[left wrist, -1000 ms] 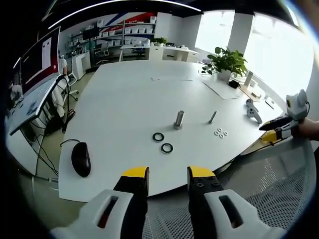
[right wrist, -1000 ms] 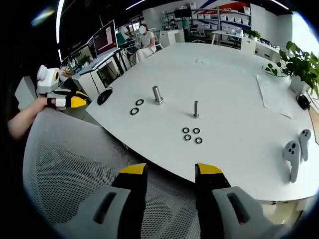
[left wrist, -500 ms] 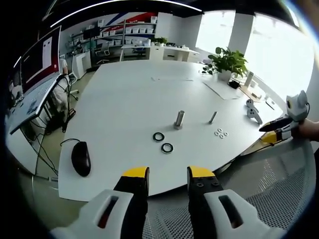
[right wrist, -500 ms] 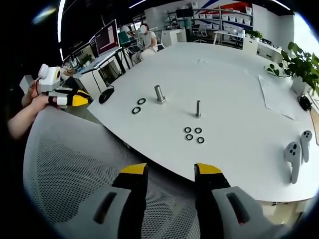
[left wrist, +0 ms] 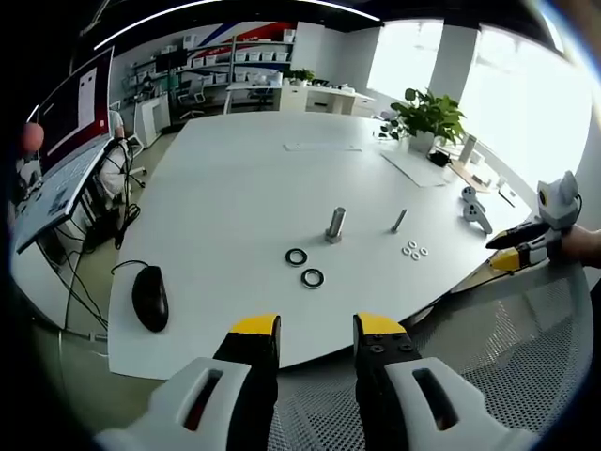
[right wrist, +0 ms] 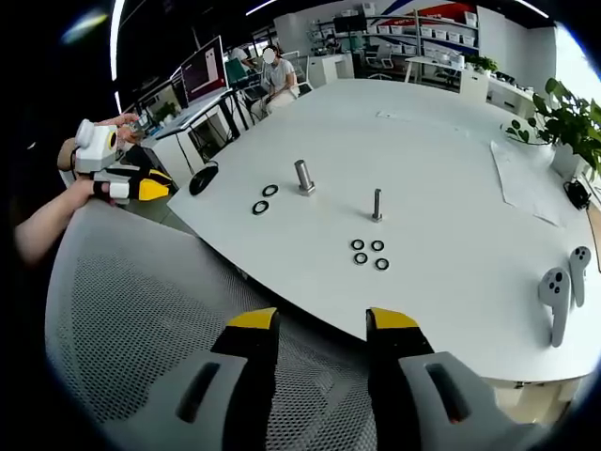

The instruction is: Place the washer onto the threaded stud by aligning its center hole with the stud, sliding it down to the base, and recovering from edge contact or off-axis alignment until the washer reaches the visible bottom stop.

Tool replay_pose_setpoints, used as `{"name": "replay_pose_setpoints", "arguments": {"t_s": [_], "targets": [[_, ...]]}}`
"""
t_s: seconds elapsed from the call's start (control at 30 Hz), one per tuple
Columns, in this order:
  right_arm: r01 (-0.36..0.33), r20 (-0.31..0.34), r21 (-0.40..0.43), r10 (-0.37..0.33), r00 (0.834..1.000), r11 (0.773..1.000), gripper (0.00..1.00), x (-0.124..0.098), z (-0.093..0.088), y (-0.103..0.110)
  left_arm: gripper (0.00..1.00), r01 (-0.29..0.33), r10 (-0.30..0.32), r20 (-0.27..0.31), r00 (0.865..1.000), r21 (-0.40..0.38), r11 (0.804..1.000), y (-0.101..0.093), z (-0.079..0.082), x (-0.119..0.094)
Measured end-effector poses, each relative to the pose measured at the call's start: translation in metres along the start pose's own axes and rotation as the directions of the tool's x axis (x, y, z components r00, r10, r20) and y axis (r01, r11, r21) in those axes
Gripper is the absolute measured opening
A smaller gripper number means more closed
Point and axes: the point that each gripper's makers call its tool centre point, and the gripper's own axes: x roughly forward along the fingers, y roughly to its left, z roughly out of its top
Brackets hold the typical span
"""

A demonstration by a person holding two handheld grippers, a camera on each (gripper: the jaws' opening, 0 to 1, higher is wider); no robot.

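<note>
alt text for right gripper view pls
The open right gripper hovers over a mesh chair back, short of a white table holding two upright studs, four small washers and two larger rings.

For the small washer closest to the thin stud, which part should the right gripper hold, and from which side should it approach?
Grip the small washer across its outer rim, coming from above. It lies flat on the white table, so no edge stands up for a sideways hold. The right gripper is open. Three other small washers lie close by, so the jaws probably need a narrow opening, and the thin stud stands just behind.
</note>
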Motion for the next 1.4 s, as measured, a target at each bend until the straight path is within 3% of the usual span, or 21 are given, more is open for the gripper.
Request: {"name": "replay_pose_setpoints", "arguments": {"t_s": [0.27,0.47,0.7,0.97,1.13,1.4], "targets": [[-0.005,0.009,0.021,0.005,1.0,1.0,0.39,-0.001,0.0,-0.001,0.28,0.001,-0.001,-0.006,1.0,-0.016,1.0,0.0,-0.002,0.001],[-0.01,0.019,0.018,0.01,1.0,1.0,0.39,-0.001,0.002,0.001,0.27,0.001,-0.001,-0.045,0.999,0.011,1.0,0.0,-0.009,0.004],[-0.009,0.031,0.025,0.009,0.999,1.0,0.39,-0.002,0.003,0.0,0.27,-0.011,0.012,-0.031,0.999,0.004,1.0,0.002,-0.007,0.002],[-0.003,0.05,0.024,0.002,0.999,1.0,0.39,-0.004,0.017,-0.006,0.28,-0.008,0.009,0.027,1.0,-0.012,1.0,0.003,0.01,-0.002],[0.003,0.039,0.005,-0.003,0.999,1.0,0.39,-0.003,0.023,-0.014,0.3,-0.003,0.003,0.008,1.0,0.01,1.0,0.007,0.02,0.005],[0.005,0.058,0.003,-0.005,0.998,1.0,0.4,0.014,0.05,-0.025,0.31,-0.011,0.011,-0.009,1.0,0.029,1.0,0.013,0.035,0.014]]}}
